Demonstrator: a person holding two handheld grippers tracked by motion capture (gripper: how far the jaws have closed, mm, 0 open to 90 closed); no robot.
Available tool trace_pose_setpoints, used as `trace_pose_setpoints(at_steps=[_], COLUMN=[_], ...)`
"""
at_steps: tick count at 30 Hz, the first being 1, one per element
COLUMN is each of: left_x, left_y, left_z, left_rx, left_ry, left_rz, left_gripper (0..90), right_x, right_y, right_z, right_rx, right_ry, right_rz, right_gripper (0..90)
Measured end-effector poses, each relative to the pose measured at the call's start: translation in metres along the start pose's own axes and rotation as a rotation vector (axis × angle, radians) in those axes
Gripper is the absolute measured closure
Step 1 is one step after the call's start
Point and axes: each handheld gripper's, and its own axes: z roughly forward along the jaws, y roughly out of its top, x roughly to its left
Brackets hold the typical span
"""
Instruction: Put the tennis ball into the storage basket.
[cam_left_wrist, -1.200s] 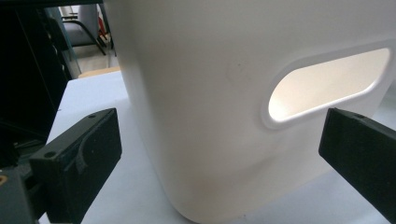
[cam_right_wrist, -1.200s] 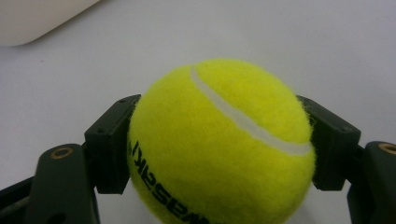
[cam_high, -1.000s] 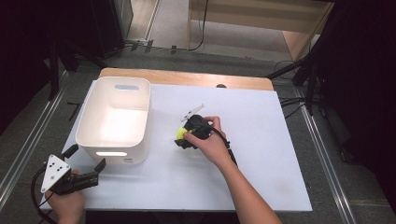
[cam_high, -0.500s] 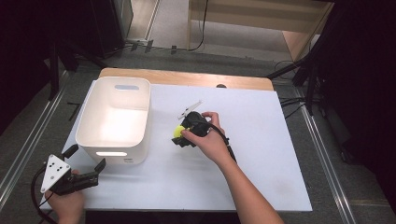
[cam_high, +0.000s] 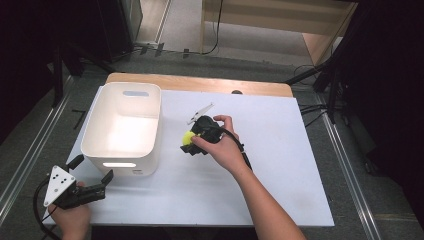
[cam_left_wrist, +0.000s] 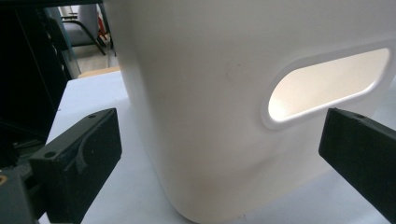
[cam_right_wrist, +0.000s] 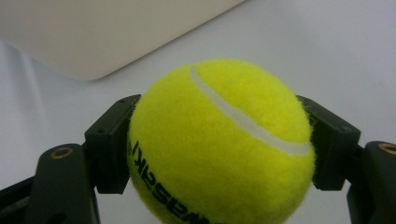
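Observation:
A yellow tennis ball (cam_right_wrist: 219, 140) with a white seam sits squeezed between the two black jaws of my right gripper (cam_right_wrist: 219, 144), which is shut on it. From above, the ball (cam_high: 187, 137) shows just left of the right hand, held a little above the white table (cam_high: 280, 150). A white plastic bin (cam_high: 122, 127) with handle slots stands to the ball's left. My left gripper (cam_high: 90, 176) rests at the table's near left corner, open, its jaws pointing at the bin's near wall (cam_left_wrist: 201, 116) and its slot (cam_left_wrist: 327, 86).
A wooden strip (cam_high: 200, 82) runs along the table's far edge. Metal rails (cam_high: 25, 155) flank the table on both sides. The right gripper's black cable (cam_high: 245, 155) trails along the forearm.
My right gripper has lifted slightly with the ball and drifted left toward the bin. The left gripper has stayed put.

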Motion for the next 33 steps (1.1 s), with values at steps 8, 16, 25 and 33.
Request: trace_pose_setpoints(at_steps=[8,16,25,33], left_x=[0.000,0.000,0.000,0.000], left_y=[0.000,0.000,0.000,0.000], left_z=[0.000,0.000,0.000,0.000], left_rx=[0.000,-0.002,0.002,0.000], left_ry=[0.000,-0.001,-0.001,-0.001], left_rz=[0.000,0.000,0.001,0.000], left_gripper=[0.0,0.0,0.0,0.0], right_x=[0.002,0.006,0.010,0.013], right_y=[0.007,0.017,0.028,0.037], right_z=[-0.003,-0.009,-0.012,-0.016], right_rx=[-0.007,-0.015,-0.018,-0.026], right_ry=[0.014,0.014,0.033,0.047], right_rz=[-0.008,-0.024,-0.035,-0.047], right_gripper=[22.6,22.6,22.6,22.6])
